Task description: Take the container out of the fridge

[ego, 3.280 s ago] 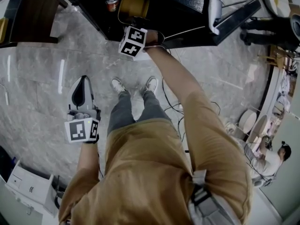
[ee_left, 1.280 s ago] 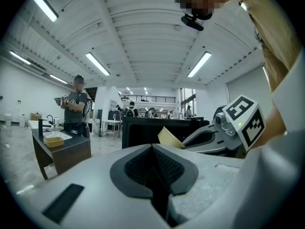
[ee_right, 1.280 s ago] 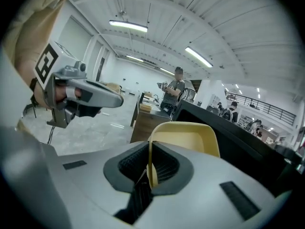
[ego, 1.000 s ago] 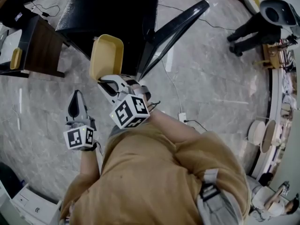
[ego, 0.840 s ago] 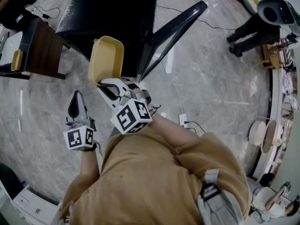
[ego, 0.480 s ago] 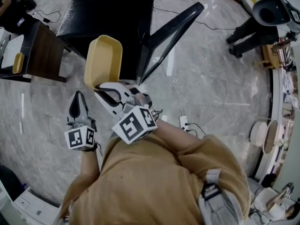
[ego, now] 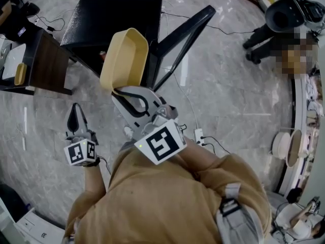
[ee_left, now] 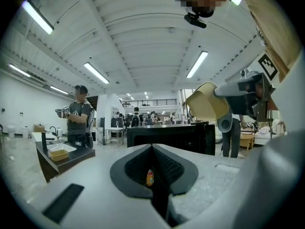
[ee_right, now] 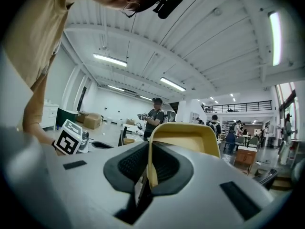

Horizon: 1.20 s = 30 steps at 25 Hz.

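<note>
Black fridge: door standing open. Yellow container: outside the fridge, just in front of it, tilted, one wall pinched by the right gripper. Left gripper: in front of the fridge, jaws pressed together, empty.

No word, brand or number is showing clearly enough to read. The cube on the right gripper and the cube on the left gripper are displaying only black-and-white square marker patterns, no letters. The small can, far off in the left gripper view, is showing a label too small to read.
</note>
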Motion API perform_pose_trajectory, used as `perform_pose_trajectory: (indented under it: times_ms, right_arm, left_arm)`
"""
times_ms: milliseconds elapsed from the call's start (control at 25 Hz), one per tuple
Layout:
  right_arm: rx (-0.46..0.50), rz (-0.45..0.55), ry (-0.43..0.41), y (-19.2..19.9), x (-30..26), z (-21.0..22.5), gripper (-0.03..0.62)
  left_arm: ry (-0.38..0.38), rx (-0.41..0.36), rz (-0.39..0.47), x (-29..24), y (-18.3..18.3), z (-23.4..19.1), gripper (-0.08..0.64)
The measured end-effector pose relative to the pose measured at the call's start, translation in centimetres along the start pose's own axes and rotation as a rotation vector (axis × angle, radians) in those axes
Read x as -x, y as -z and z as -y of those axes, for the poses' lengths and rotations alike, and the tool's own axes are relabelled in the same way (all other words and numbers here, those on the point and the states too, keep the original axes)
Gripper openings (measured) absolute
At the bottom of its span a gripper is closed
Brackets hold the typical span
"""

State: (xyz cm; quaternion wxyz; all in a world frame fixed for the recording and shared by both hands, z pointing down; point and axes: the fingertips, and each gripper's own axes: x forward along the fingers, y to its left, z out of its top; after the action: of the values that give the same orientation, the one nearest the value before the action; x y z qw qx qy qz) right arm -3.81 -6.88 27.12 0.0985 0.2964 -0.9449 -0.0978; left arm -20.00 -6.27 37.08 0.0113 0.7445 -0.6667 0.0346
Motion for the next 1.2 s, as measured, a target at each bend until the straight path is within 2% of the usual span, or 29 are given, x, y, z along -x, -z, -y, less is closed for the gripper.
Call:
perform_pose_trajectory:
  times_ms: [520,760,1200]
  right_arm:
    - [-0.049,0.026,0.134,-0.8,5.0,5.3,0.015]
    - [-0.144,0.136,0.251,-1.6,7.6,8.9,0.015]
    - [-0.143,0.097,0.352,0.2,11.3,13.1,0.015]
  left_arm:
    - [-0.028,-0.021,0.025,0.3,-1.6,0.0,0.002]
    - [-0.040,-0.030,0.035,0.2,-2.2,0.1,0.002]
    - [-0.060,-0.044,0.044,-0.3,-3.1,0.1,0.002]
